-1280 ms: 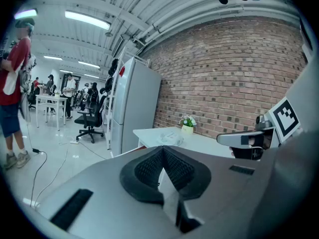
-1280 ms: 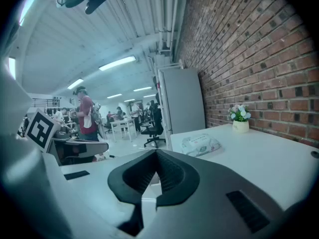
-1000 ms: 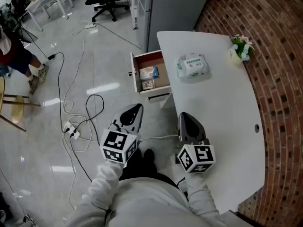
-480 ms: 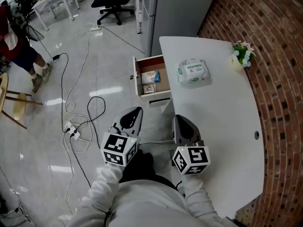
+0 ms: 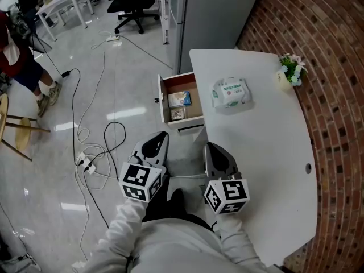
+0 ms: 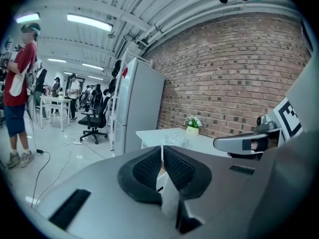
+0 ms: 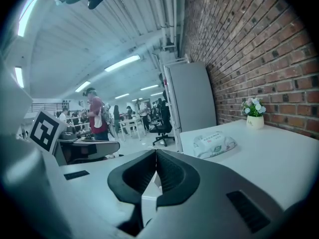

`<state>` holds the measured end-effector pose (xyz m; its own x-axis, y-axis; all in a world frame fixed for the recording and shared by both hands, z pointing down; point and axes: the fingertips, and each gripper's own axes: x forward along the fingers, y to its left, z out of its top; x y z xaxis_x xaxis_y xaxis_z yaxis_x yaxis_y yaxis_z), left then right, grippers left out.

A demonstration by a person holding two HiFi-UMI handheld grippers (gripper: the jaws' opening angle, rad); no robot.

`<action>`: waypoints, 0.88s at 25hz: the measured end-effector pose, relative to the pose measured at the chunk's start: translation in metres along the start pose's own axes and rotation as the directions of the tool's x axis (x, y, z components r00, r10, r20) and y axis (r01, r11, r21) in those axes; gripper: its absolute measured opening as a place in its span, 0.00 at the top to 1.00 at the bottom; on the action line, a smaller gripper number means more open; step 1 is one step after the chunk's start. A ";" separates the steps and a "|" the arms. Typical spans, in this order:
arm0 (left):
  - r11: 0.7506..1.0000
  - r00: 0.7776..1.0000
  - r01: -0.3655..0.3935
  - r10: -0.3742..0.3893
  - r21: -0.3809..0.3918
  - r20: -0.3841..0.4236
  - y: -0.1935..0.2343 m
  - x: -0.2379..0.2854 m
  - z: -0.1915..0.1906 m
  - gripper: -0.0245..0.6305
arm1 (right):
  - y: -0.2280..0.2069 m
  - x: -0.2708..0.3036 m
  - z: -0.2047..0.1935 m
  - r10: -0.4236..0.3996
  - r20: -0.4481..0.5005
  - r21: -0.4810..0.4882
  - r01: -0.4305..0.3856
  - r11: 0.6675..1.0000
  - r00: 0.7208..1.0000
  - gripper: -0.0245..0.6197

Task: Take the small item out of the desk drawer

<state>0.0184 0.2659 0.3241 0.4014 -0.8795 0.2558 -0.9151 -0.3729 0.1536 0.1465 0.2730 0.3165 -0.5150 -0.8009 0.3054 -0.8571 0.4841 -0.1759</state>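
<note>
The desk drawer stands pulled out from the left side of the white desk. Inside lie a blue-and-white packet and a small dark item nearer to me. My left gripper hovers over the floor below the drawer, shut with nothing in it. My right gripper hangs at the desk's near left edge, also shut and empty. In the left gripper view the left gripper has its pads together; in the right gripper view the right gripper shows the same.
A pack of wet wipes lies on the desk and a small flower pot stands at its far right by the brick wall. Cables and a power strip trail over the floor at left. A grey cabinet stands behind the desk.
Both grippers have drawn back toward me by a little. The view has shifted slightly; the drawer and its contents have not moved.
</note>
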 end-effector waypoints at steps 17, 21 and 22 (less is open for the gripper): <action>0.997 0.995 0.061 -0.063 -0.038 -0.073 0.104 0.104 0.008 0.80 | -0.009 0.134 0.034 -0.041 -0.035 -0.009 0.041 0.999 0.999 0.92; 0.995 0.992 0.092 -0.095 -0.038 -0.088 0.124 0.132 0.015 0.78 | -0.013 0.164 0.041 -0.068 -0.048 0.000 0.068 0.998 0.996 0.92; 0.994 0.990 0.102 -0.105 -0.037 -0.091 0.129 0.138 0.017 0.78 | -0.014 0.171 0.042 -0.074 -0.051 0.001 0.075 0.997 0.996 0.92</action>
<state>-0.0447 0.0914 0.3634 0.4969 -0.8050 0.3241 -0.8674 -0.4493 0.2139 0.0702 0.1147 0.3315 -0.4488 -0.8157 0.3650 -0.8932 0.4225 -0.1540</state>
